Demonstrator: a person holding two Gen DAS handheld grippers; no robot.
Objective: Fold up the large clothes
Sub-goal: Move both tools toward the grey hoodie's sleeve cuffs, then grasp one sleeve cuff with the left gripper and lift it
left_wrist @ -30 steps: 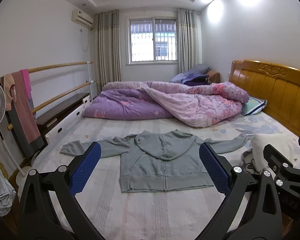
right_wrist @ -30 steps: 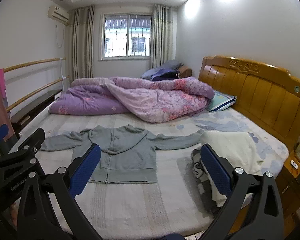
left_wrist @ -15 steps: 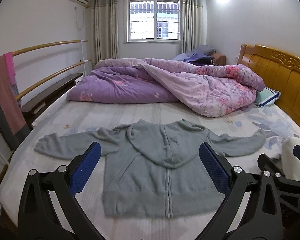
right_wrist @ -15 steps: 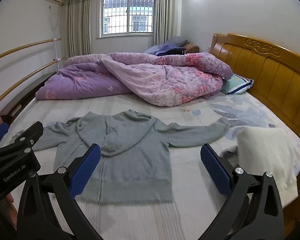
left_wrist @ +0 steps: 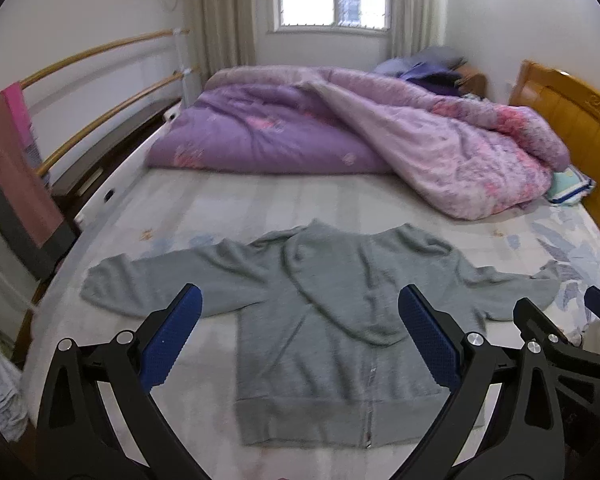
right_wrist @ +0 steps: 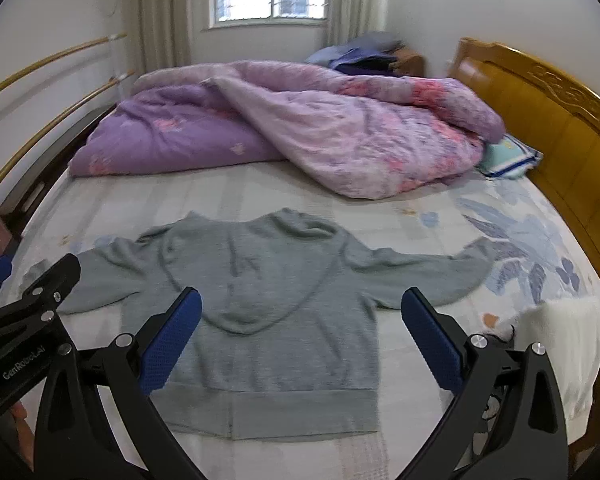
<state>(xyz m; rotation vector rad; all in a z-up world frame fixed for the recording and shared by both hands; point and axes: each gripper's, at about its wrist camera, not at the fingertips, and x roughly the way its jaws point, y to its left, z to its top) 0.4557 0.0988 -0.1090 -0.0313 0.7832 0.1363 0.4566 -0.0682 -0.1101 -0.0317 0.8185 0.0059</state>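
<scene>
A grey zip-up hoodie (left_wrist: 324, 320) (right_wrist: 268, 312) lies spread flat on the bed, front up, hood folded down over the chest, both sleeves stretched out sideways. My left gripper (left_wrist: 300, 332) hovers open above the hoodie's lower body, its blue pads wide apart with nothing between them. The right gripper (right_wrist: 300, 332) is open too, above the hoodie's right half, and holds nothing. Part of the right gripper's black frame (left_wrist: 560, 344) shows at the right edge of the left wrist view, and the left gripper's frame (right_wrist: 24, 320) at the left edge of the right wrist view.
A crumpled purple and pink quilt (left_wrist: 360, 144) fills the far half of the bed. A wooden headboard (right_wrist: 548, 120) runs along the right. A white folded garment (right_wrist: 568, 340) lies at the near right. Wooden rails (left_wrist: 100, 92) with hanging cloths (left_wrist: 16, 168) stand on the left.
Both grippers have moved forward and lower toward the bed, so the hoodie looks larger and nearer. Both stay open. The hoodie has not moved.
</scene>
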